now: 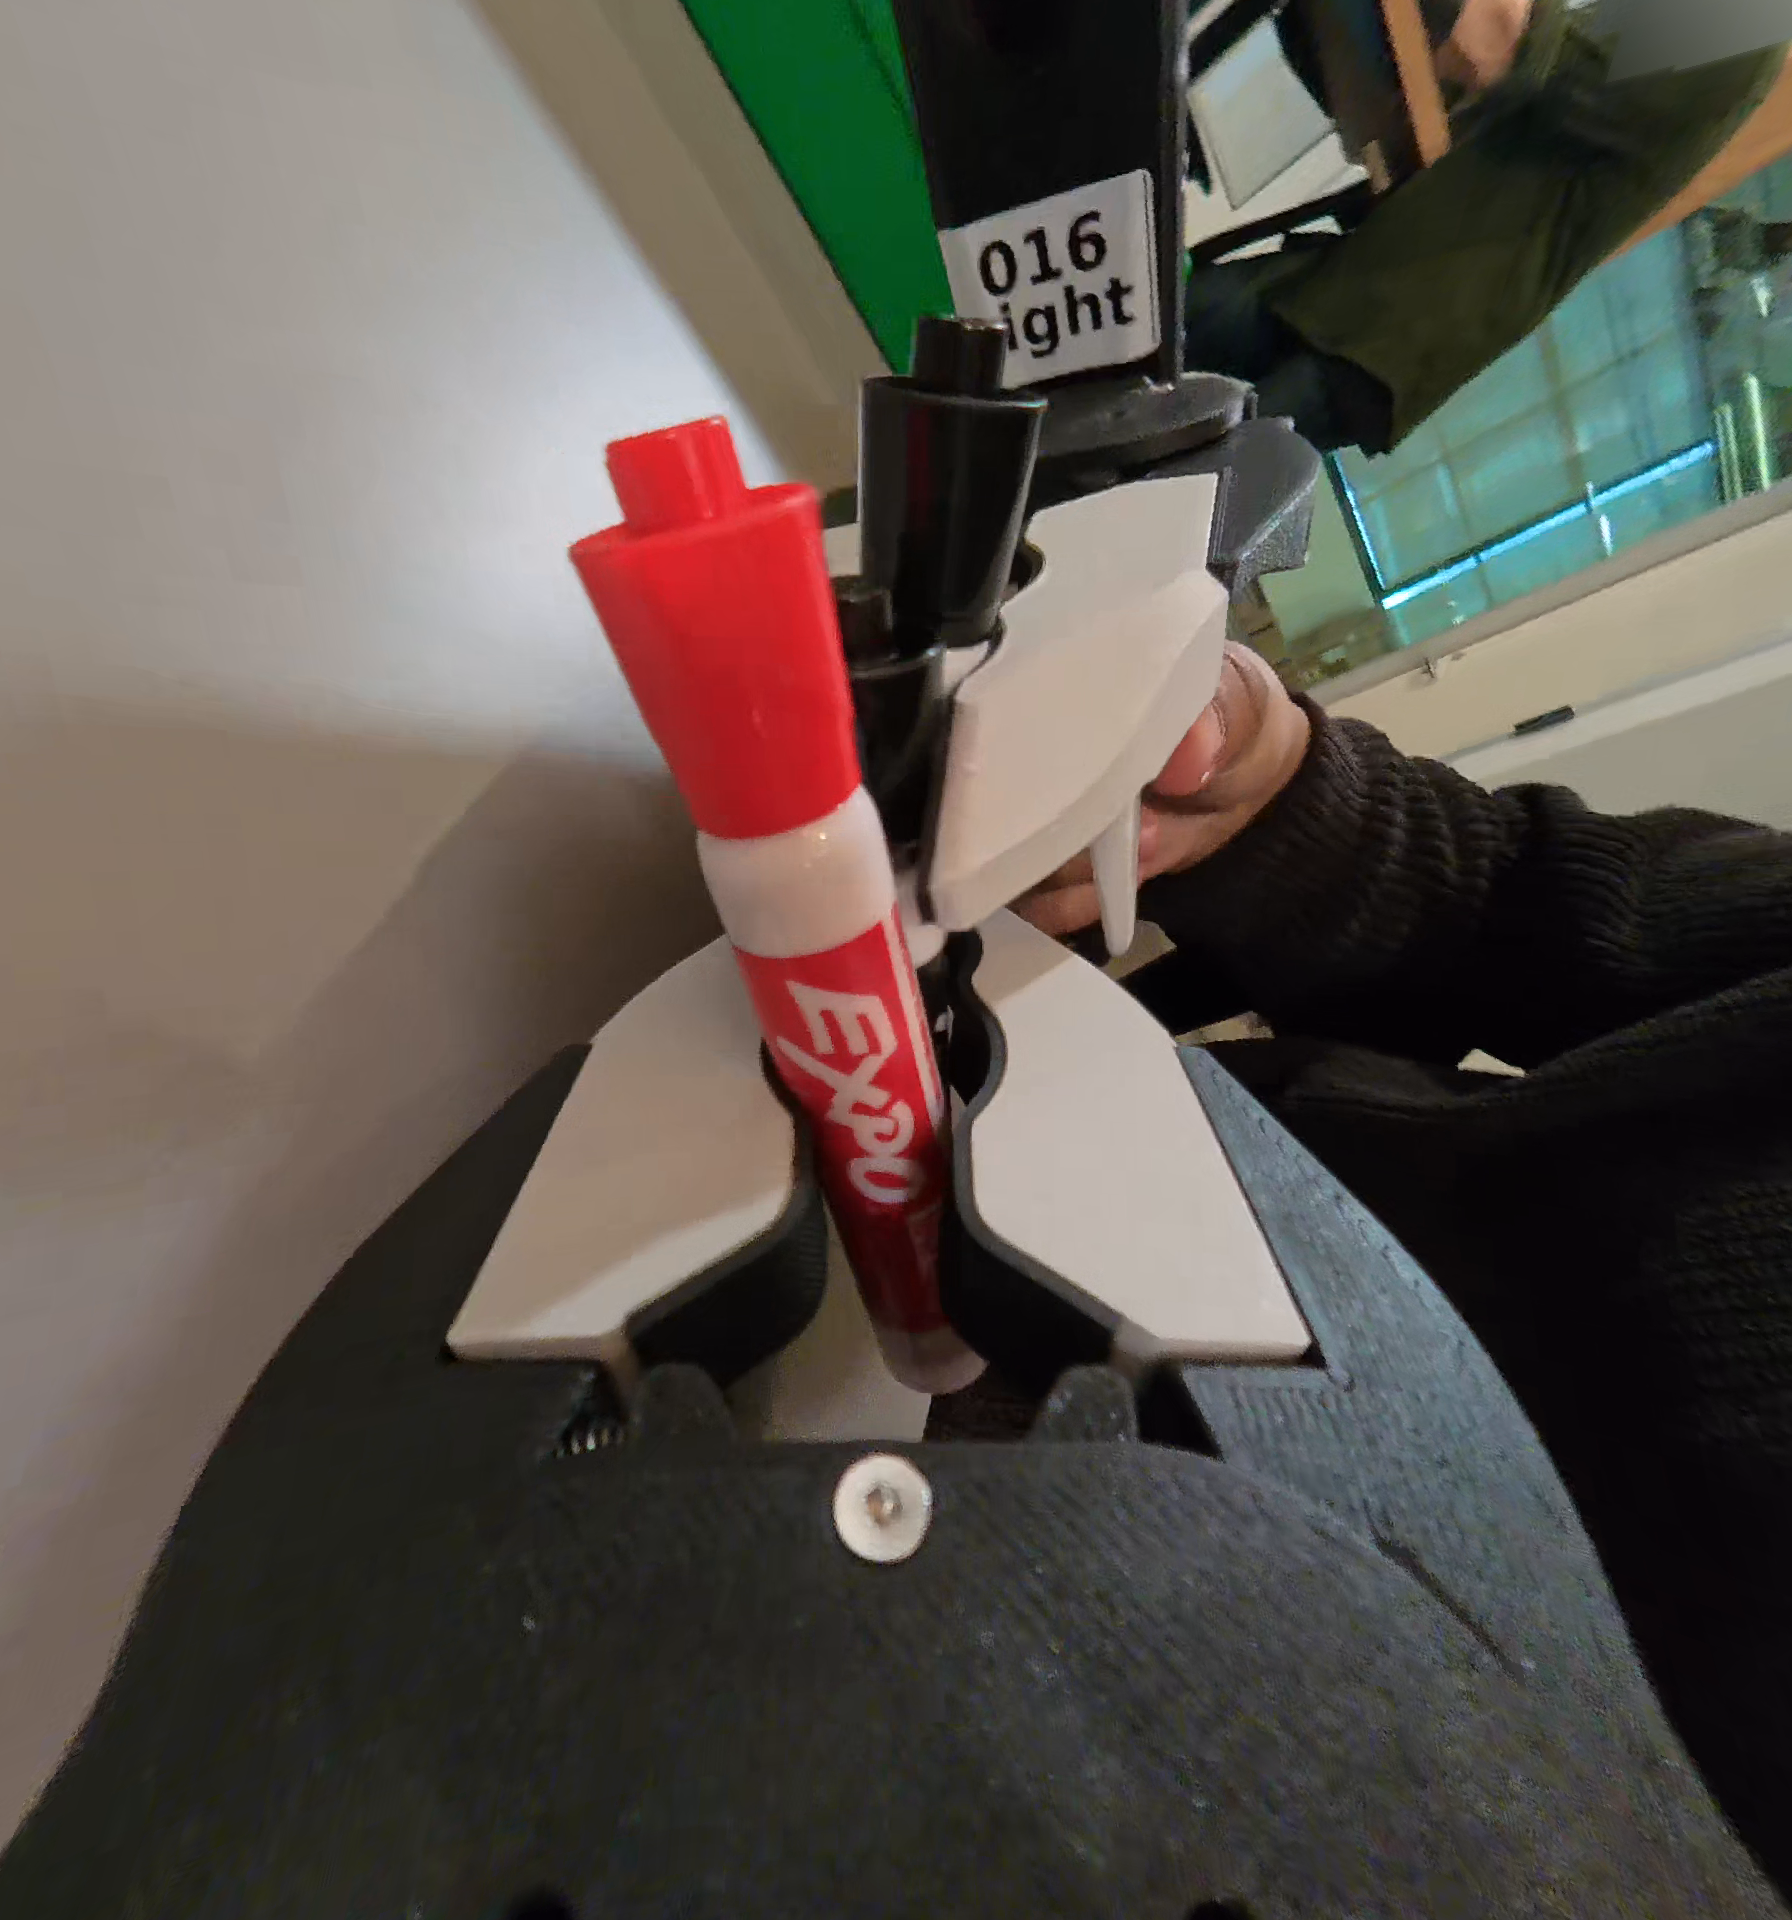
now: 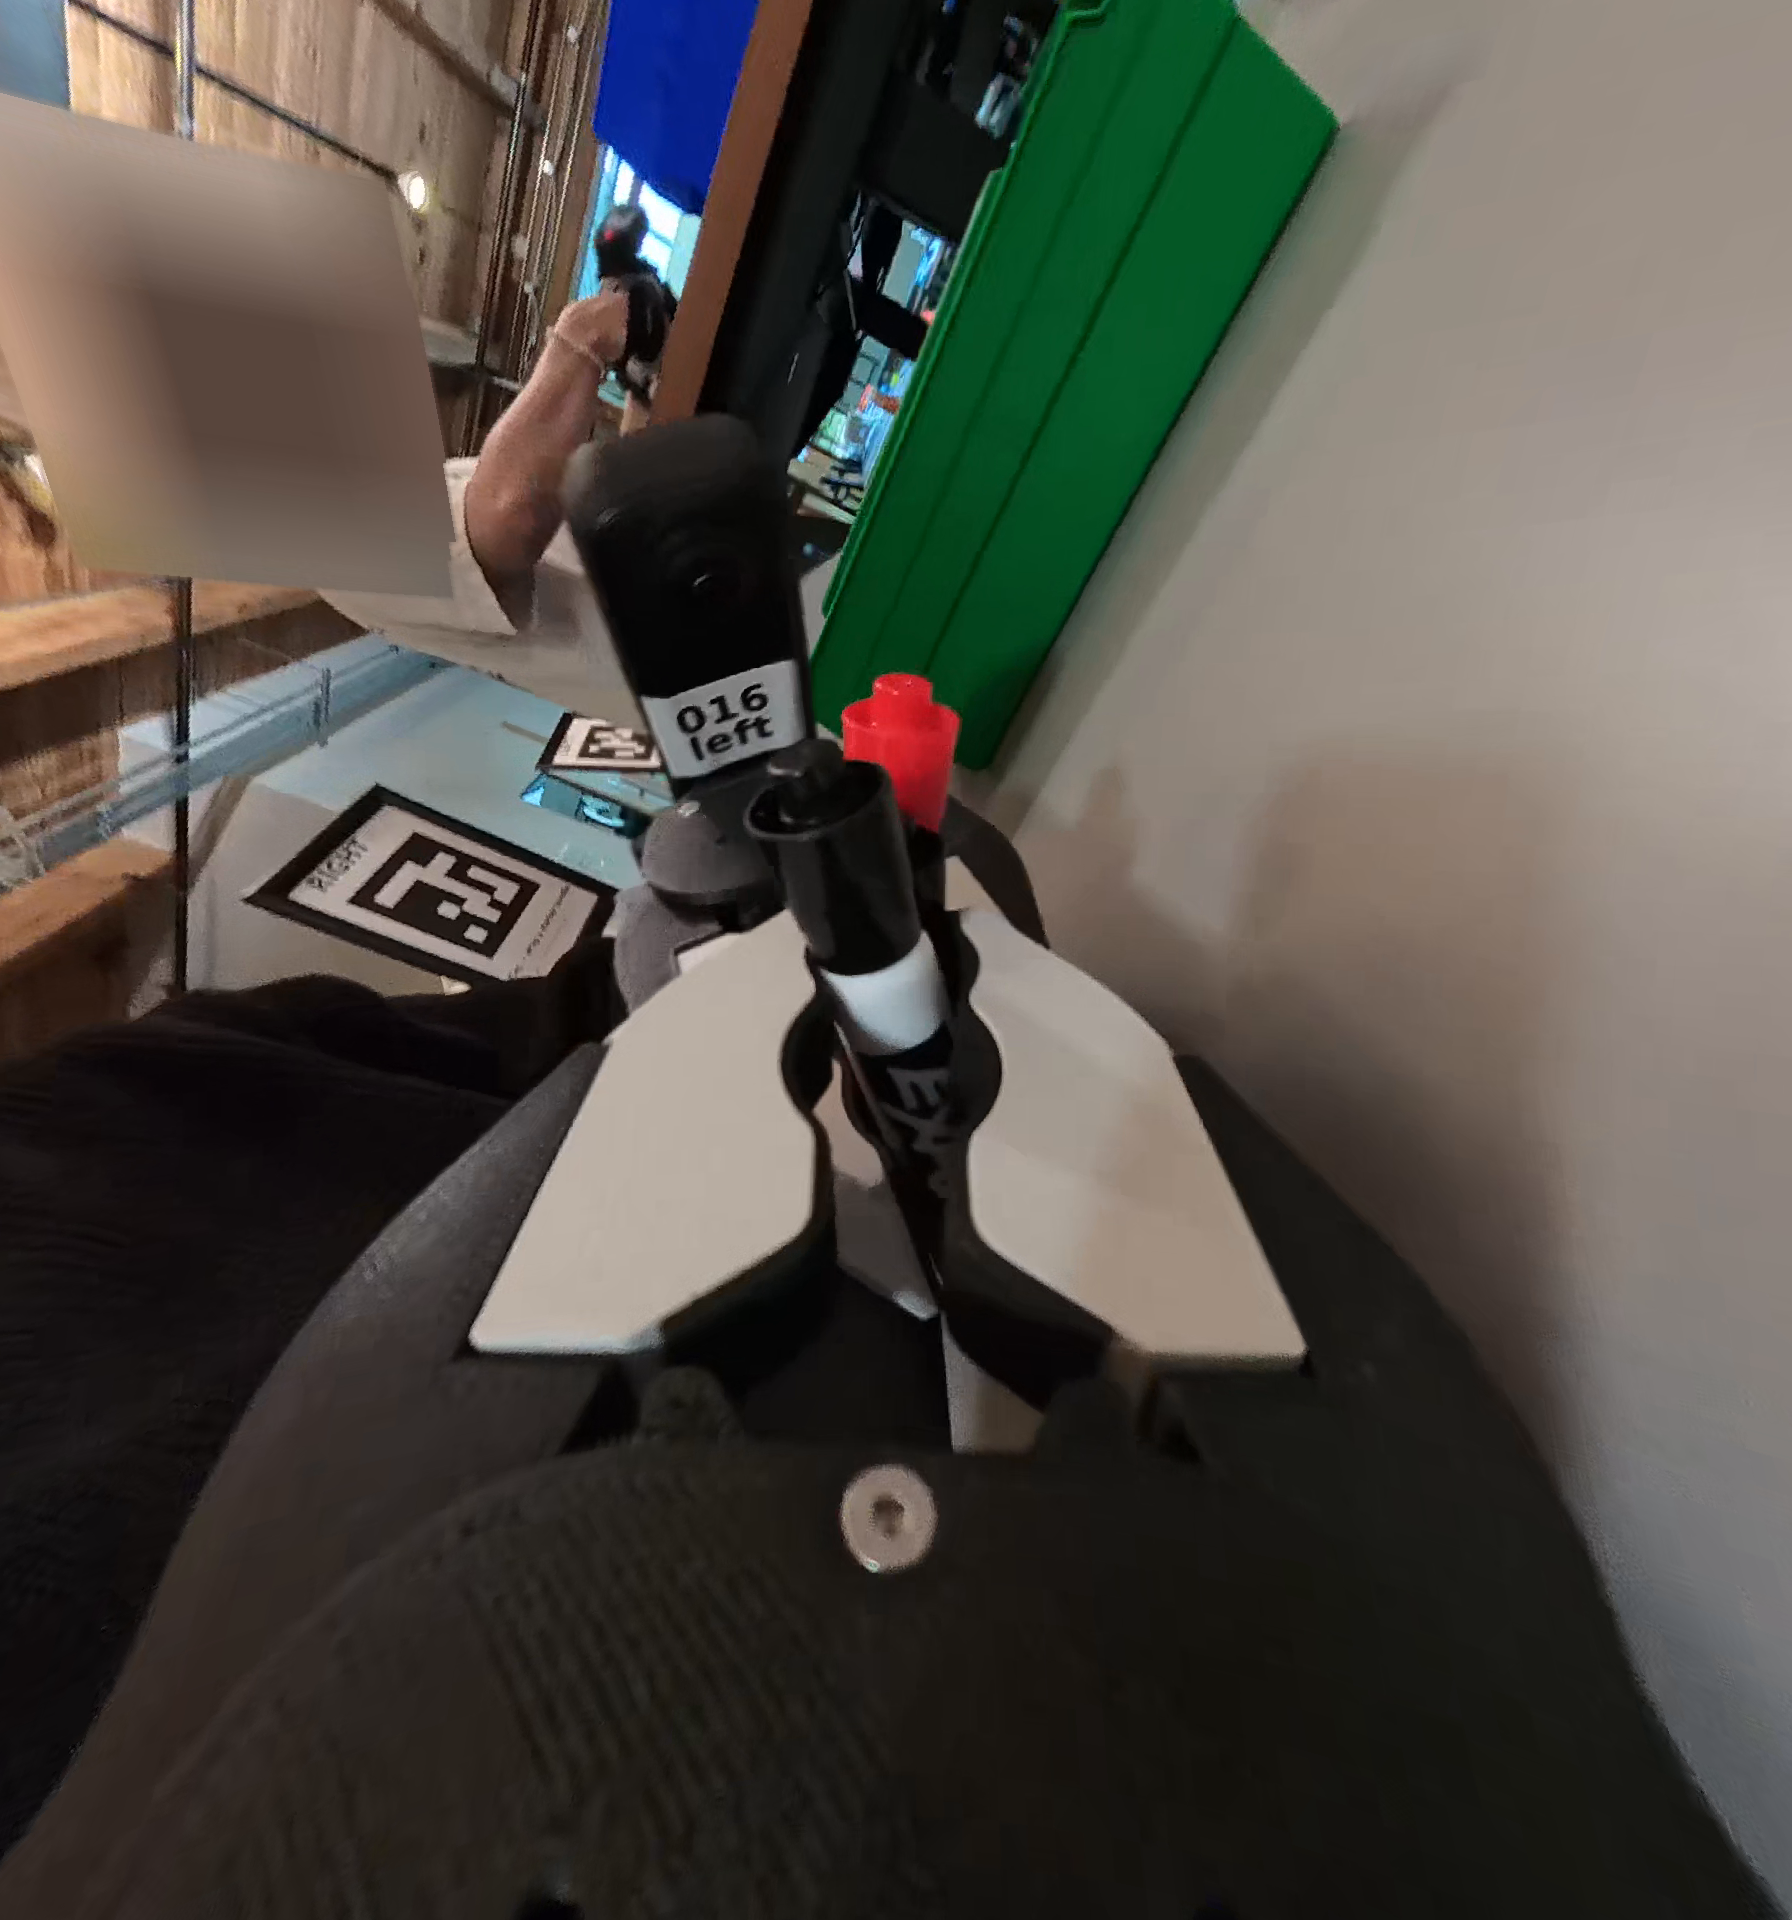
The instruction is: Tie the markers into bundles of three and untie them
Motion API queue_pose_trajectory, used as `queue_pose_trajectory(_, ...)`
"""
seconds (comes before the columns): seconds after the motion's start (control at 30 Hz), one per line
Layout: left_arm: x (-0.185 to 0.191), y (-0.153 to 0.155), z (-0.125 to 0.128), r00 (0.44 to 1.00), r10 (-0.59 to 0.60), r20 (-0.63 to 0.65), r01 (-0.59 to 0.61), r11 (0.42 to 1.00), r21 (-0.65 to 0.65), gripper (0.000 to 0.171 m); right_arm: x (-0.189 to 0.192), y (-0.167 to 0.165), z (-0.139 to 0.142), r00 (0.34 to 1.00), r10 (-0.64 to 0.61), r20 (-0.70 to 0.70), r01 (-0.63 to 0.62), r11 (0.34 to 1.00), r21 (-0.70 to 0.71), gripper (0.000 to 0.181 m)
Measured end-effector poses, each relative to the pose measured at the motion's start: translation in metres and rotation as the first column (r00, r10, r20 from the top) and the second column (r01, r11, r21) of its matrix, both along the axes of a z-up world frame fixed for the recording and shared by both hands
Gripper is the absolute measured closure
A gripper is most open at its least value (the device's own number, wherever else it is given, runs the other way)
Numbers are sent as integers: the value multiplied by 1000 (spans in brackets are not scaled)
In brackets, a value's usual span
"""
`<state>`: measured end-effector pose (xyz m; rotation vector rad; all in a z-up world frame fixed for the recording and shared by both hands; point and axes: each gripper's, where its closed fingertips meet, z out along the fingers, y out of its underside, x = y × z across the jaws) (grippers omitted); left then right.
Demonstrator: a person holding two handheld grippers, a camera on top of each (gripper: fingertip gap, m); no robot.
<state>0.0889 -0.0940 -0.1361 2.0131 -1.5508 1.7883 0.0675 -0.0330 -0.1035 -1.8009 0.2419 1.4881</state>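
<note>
My left gripper [image 1: 871,997] is shut on a red marker [image 1: 736,675], which stands up with its red cap on top. Right behind it are two black markers [image 1: 949,520], side by side and touching the red one. The right gripper's white fingers [image 1: 1068,727] close on them from the right, with a hand behind. In the right wrist view my right gripper [image 2: 881,997] is shut on a black marker [image 2: 850,862]. The red marker's cap [image 2: 897,748] shows just beyond it. I see no band or tie around the markers.
A green plastic bin [image 2: 1058,364] lies on the pale tabletop [image 2: 1494,727], and shows in the left wrist view [image 1: 819,156] too. Two printed square-code cards [image 2: 435,883] lie at the left. A black sleeve [image 1: 1494,935] crosses at the right. A person's arm [image 2: 528,468] is in the background. There is about 6 cm between the tips of the two grippers.
</note>
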Motion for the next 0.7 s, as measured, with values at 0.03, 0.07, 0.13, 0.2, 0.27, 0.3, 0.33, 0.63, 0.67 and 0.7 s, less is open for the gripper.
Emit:
queue_pose_trajectory(0.03, -1, -1, 1, 1000, -21, 20, 21, 1000, 17, 150, -2, -2, 2, 1000, 23, 8, -23, 1000, 17, 162)
queue_pose_trajectory(0.07, -1, -2, 2, 999, -38, 38, 36, 999, 39, 150, -3, -5, 5, 999, 47, 9, -48, 998, 36, 162)
queue_pose_trajectory(0.13, -1, -2, 6, 996, -57, 73, 53, 997, 61, 150, -3, -7, 11, 998, 63, -2, -62, 995, 79, 160)
queue_pose_trajectory(0.2, -2, -2, 10, 992, -75, 101, 68, 995, 73, 150, -4, -8, 17, 998, 71, -2, -70, 991, 115, 158)
queue_pose_trajectory(0.27, -2, -2, 10, 991, -80, 106, 72, 994, 85, 150, -5, -9, 19, 997, 76, 25, -79, 988, 136, 157)
queue_pose_trajectory(0.3, -2, -2, 10, 992, -78, 101, 70, 994, 80, 150, -6, -10, 19, 996, 79, 40, -83, 987, 139, 158)
queue_pose_trajectory(0.33, -2, -3, 10, 993, -74, 92, 68, 995, 66, 149, -6, -9, 18, 996, 78, 50, -84, 987, 135, 158)
queue_pose_trajectory(0.63, -2, -3, 2, 999, -47, -7, 46, 993, -112, 149, -1, -4, 5, 998, 37, -44, -37, 999, 12, 160)
queue_pose_trajectory(0.67, -1, -2, 1, 999, -38, -22, 34, 988, -153, 149, 0, -3, 4, 996, 25, -87, -25, 1000, -8, 157)
queue_pose_trajectory(0.7, -1, 0, 1, 999, -26, -33, 19, 982, -190, 150, 2, -1, 4, 991, 7, -131, -10, 1000, -24, 152)
